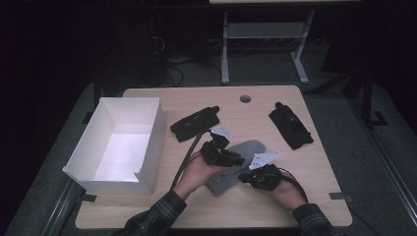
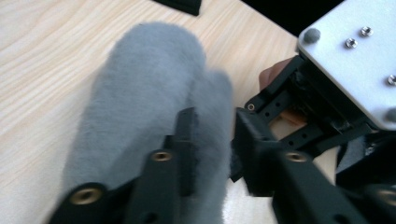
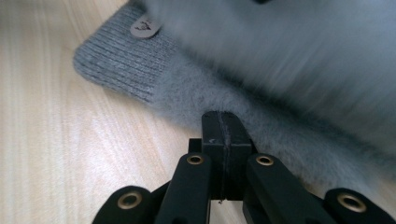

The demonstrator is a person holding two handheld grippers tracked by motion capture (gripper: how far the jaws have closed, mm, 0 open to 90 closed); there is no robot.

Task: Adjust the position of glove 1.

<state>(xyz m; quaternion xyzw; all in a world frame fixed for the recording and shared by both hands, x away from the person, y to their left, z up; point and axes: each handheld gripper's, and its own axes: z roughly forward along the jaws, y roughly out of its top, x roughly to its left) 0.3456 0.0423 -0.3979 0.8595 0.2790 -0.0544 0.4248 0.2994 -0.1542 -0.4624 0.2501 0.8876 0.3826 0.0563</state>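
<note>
wooden table (image 1: pixel 275 201): white box (image 1: pixel 118 142), grey mitten (image 1: pixel 241 152), two black gloves (image 1: pixel 194 124).

Grey fuzzy mitten (image 1: pixel 236 164), white box (image 1: pixel 150 110)

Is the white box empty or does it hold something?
Empty: in the high view the white box shows bare white floor and walls, and the grey mitten lies outside on the table.

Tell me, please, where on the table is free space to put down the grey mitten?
Bare wood lies along the near edge of the table, between the white box and the person's forearms, and at the far edge beside the round hole. The middle is crowded: grey mitten, both grippers, two black gloves.
</note>
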